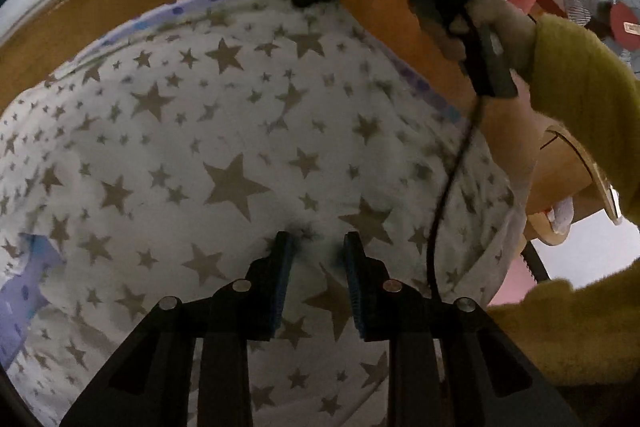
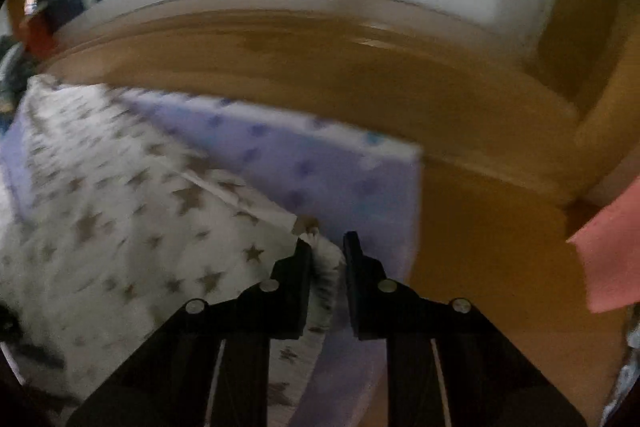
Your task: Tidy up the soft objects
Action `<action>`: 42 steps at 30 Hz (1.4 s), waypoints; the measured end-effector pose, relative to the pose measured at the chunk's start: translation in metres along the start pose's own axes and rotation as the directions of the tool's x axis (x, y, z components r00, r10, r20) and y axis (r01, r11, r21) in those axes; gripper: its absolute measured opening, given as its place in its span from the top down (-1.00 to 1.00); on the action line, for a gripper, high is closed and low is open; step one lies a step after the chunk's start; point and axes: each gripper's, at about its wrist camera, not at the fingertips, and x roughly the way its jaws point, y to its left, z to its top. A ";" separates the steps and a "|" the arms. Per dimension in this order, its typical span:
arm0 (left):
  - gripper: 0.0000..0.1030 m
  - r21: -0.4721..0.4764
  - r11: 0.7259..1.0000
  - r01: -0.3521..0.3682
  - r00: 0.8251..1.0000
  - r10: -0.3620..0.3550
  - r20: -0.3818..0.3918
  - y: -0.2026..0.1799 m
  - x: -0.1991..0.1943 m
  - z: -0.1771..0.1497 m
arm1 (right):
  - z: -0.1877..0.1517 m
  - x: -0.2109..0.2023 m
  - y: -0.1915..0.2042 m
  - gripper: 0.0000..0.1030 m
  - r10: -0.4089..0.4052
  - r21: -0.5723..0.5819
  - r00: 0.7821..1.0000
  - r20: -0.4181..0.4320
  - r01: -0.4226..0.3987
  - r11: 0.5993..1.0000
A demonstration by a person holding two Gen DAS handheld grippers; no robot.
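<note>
- My right gripper [image 2: 326,247] has its jaws nearly closed on the corner of the star-print cloth [image 2: 120,227] — white fabric bunches between the pads.
- My left gripper [image 1: 316,247] stands partly open, tips down on the cloth's middle; I see nothing pinched.
- From that corner the cloth runs left across the dotted lilac pad [image 2: 312,163], which lies on the wooden tabletop [image 2: 480,227].
- The right gripper is nearer the cloth's edge — I judge the next fold starts there.
</note>
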 end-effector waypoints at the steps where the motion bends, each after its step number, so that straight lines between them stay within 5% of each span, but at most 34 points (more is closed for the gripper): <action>1: 0.36 -0.004 1.000 0.008 1.000 -0.008 0.002 0.000 0.000 0.000 | 0.000 0.008 -0.004 0.72 0.006 0.016 1.000 -0.015 -0.006 1.000; 5: 0.26 -0.004 1.000 0.011 1.000 -0.011 0.009 -0.002 0.002 -0.001 | 0.000 0.017 -0.003 0.71 -0.018 0.020 1.000 -0.014 0.018 1.000; 7: 0.26 0.000 1.000 0.005 1.000 -0.005 0.006 -0.004 0.001 -0.002 | -0.002 0.014 -0.002 0.57 -0.021 0.034 1.000 -0.017 0.021 0.999; 9: 0.26 -0.007 1.000 -0.001 1.000 0.001 0.000 -0.004 -0.001 -0.004 | -0.004 0.008 -0.003 0.22 -0.021 0.062 1.000 -0.021 0.023 0.998; 15: 0.26 -0.052 0.997 -0.053 0.997 0.055 0.045 0.006 -0.028 -0.026 | -0.025 -0.061 0.007 -0.03 -0.053 0.145 0.997 0.060 0.044 0.989; 23: 0.26 -0.174 0.976 -0.130 0.981 0.152 0.121 0.049 -0.092 -0.091 | -0.059 -0.153 0.091 -0.04 -0.118 0.166 0.986 0.114 0.098 0.981; 26: 0.26 -0.203 0.966 -0.157 0.972 0.188 0.142 0.068 -0.120 -0.119 | -0.074 -0.184 0.126 -0.14 -0.087 0.236 0.988 0.127 0.055 0.970; 42: 0.25 -0.337 0.905 -0.260 0.932 0.326 0.157 0.145 -0.212 -0.257 | -0.083 -0.173 0.330 -0.15 0.121 0.279 0.989 0.089 -0.141 0.950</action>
